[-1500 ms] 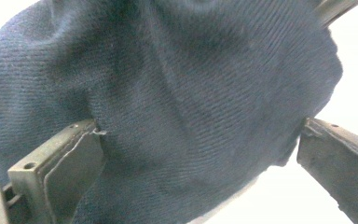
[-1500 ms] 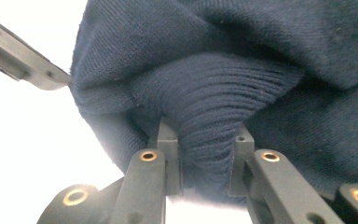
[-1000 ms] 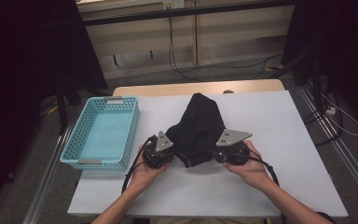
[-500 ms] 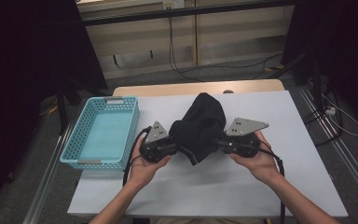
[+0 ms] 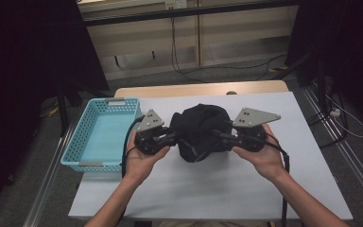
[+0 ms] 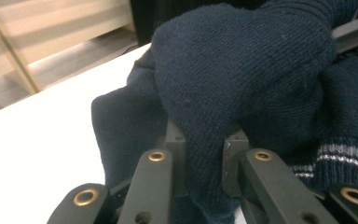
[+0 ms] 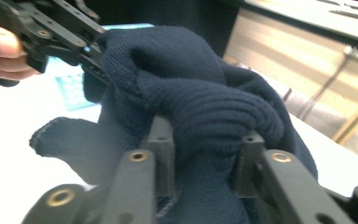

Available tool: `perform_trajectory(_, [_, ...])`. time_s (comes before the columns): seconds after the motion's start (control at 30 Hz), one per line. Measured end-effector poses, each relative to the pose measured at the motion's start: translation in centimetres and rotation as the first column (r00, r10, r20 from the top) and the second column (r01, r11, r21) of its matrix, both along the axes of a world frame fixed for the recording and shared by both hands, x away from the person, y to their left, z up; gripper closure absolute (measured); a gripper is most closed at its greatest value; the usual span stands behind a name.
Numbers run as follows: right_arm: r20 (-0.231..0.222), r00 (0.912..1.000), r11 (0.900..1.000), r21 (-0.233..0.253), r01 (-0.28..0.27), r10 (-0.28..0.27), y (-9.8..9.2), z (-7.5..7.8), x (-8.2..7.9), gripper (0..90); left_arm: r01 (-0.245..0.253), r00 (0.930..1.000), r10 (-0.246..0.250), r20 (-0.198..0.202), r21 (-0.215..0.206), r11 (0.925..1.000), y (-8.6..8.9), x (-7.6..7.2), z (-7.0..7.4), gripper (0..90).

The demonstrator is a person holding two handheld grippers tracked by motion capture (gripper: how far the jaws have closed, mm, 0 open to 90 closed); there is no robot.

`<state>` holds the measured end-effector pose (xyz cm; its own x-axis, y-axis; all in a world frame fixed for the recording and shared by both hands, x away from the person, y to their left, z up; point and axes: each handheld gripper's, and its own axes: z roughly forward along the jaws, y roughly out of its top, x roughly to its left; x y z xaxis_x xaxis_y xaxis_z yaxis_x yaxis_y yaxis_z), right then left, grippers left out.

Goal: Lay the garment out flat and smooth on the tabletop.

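A dark navy knitted garment (image 5: pixel 201 132) is bunched between my two grippers over the middle of the white table (image 5: pixel 227 189). My left gripper (image 5: pixel 172 137) grips its left side; in the left gripper view a thick fold of knit (image 6: pixel 242 79) is pinched between the jaws (image 6: pixel 204 156). My right gripper (image 5: pixel 222 137) holds the right side, and the right gripper view has a ribbed roll of the garment (image 7: pixel 205 107) clamped between its jaws (image 7: pixel 205 156). The left gripper (image 7: pixel 51 28) shows at the upper left there. Pale stripes (image 6: pixel 340 151) mark one edge.
A turquoise plastic basket (image 5: pixel 101 137) sits on the table's left side, close to my left hand. A wooden strip (image 5: pixel 198 89) runs along the table's far edge. Cables lie on the floor beyond. Bare white table lies in front of and to the right of my hands.
The garment has come down from a raised peak into a low bunched lump. Both grippers have moved slightly away from me and stay shut on it.
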<state>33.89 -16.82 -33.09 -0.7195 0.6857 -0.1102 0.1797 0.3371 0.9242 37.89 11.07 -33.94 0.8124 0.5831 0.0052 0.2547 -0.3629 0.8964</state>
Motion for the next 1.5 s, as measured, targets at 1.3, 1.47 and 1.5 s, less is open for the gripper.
perform_trajectory(1.3, [-0.197, 0.9768, 0.991, -0.118, 0.062, -0.085, -1.9, -9.9, 3.1, 40.8, -0.004, 0.9964, 0.017, -0.083, 0.162, 0.9868, 0.2, -0.8, -7.4, 35.2])
perform_trajectory(1.47, [-0.187, 0.9799, 0.991, -0.123, 0.047, -0.070, -1.8, -9.8, 3.0, 60.8, 0.022, 0.9986, -0.015, -0.051, 0.142, 0.9896, -0.3, -2.1, -6.4, 36.3])
perform_trajectory(1.5, [-0.183, 0.9807, 0.991, -0.123, 0.045, -0.068, -1.8, -9.8, 2.9, 64.2, 0.028, 0.9987, -0.022, -0.047, 0.139, 0.9899, -0.3, -2.4, -6.2, 36.3])
